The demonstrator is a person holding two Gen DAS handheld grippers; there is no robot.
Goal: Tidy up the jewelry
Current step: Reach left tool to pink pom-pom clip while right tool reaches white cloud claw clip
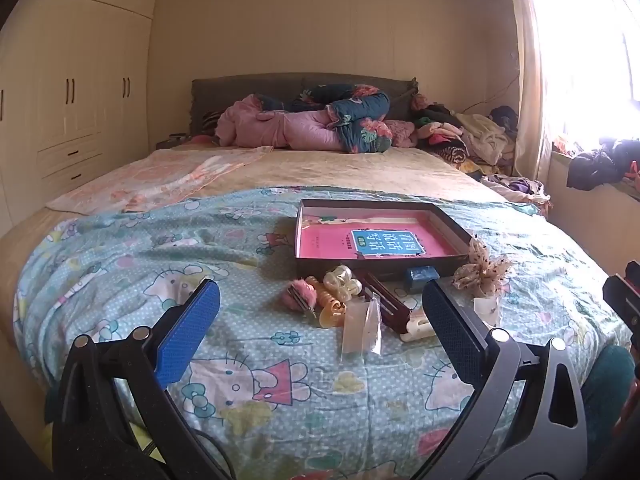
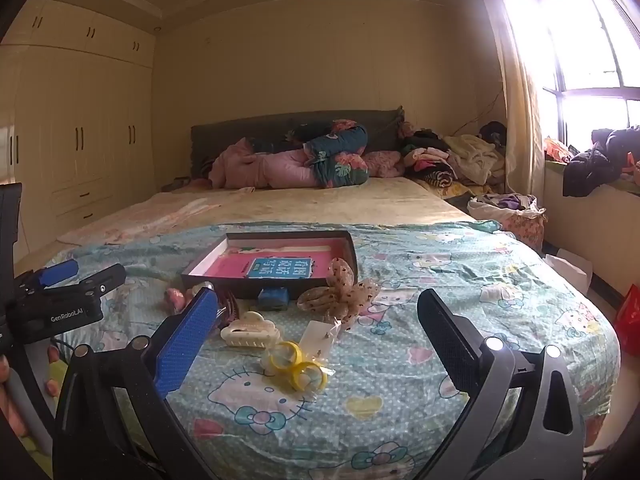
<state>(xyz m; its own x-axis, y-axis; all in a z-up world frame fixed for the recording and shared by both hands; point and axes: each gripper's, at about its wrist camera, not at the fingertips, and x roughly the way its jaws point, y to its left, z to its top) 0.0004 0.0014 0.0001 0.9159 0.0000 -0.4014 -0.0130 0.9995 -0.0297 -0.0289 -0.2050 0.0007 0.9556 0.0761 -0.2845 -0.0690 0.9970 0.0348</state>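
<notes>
A dark shallow box (image 1: 456, 227) (image 2: 352, 254) with a pink book inside lies on the Hello Kitty sheet. In front of it lie hair items: a pink fluffy clip (image 1: 294, 296), orange spiral ties (image 1: 330, 308), a clear packet (image 1: 362, 330), a dark red clip (image 1: 386, 300), a blue block (image 1: 420, 278) (image 2: 274, 297), a beige dotted bow (image 1: 482, 270) (image 2: 340, 292). The right wrist view adds a cream claw clip (image 2: 250, 330), yellow rings in a bag (image 2: 296, 364) and an earring card (image 2: 318, 338). My left gripper (image 1: 320, 308) and right gripper (image 2: 318, 320) are open and empty, above the sheet.
The bed (image 1: 320, 168) carries folded quilts (image 1: 320, 124) at the headboard and piled clothes (image 1: 460, 132) at the right. Wardrobes (image 1: 72, 92) stand left, a window ledge with clothes (image 2: 600, 164) right. A red bag (image 2: 628, 320) sits on the floor.
</notes>
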